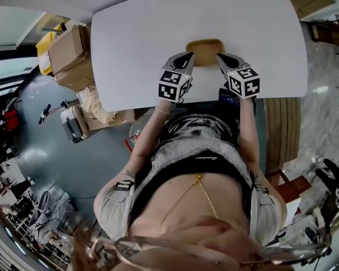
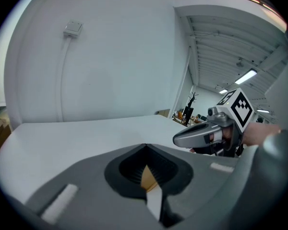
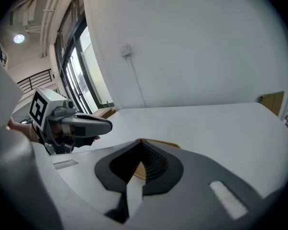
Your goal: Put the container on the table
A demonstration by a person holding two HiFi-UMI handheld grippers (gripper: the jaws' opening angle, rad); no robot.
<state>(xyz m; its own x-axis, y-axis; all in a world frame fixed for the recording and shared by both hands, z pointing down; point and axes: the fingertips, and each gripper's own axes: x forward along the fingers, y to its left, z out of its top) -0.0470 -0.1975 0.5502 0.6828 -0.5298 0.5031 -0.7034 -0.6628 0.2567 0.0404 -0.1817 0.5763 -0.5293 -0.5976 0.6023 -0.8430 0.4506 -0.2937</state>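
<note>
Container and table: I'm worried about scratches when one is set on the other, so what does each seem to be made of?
The container looks like wood or bamboo, though tan plastic is possible: it has an even warm brown colour, a rounded rim and a matte surface, and any grain is too small to see. The table looks like white laminate or painted board: it is uniform and smooth, with a faint sheen.

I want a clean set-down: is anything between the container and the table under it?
Nothing visible. The left tool and right tool grip the container by its near edge; the table around it looks bare.
</note>
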